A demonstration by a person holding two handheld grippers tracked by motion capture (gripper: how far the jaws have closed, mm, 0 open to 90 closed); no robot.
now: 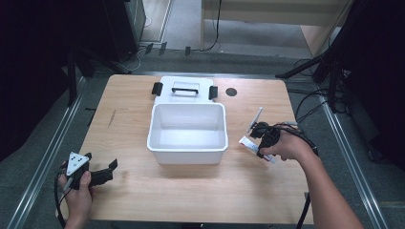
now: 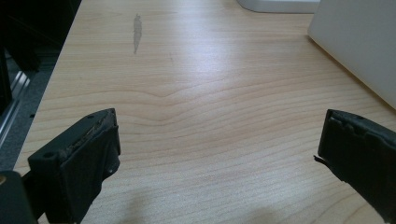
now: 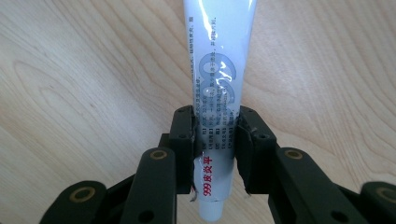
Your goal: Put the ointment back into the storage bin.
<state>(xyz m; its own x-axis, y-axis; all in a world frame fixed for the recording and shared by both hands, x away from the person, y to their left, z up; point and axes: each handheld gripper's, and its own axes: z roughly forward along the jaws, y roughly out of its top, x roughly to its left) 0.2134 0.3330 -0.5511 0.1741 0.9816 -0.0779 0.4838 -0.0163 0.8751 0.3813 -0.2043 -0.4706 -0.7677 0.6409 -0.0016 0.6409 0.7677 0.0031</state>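
Slip risk: the tube [image 3: 218,70] is soft and glossy, and the right hand-held gripper [image 3: 215,140] pinches it only near the cap end; I judge that it could slide out or swing if the hand tilts or jerks.
Squeeze risk: a harder pinch could crease the tube or force paste toward the cap.
Collision risk: the white bin [image 1: 187,131] stands at about 9 o'clock from the right hand-held gripper; a low carry could catch the tube's free end on the bin's near wall.
Right hand-held gripper: jaws nearly closed, pads pressed on both sides of the tube.
Tube position: in the right gripper view it runs from between the jaws toward 12 o'clock, with the cap end poking out behind the pads; in the high view it sits over the table [image 1: 143,200] at the right, apart from the bin.
Left hand-held gripper [image 2: 217,154]: jaws wide apart, nothing between them, over bare table at the bin's 8 o'clock.
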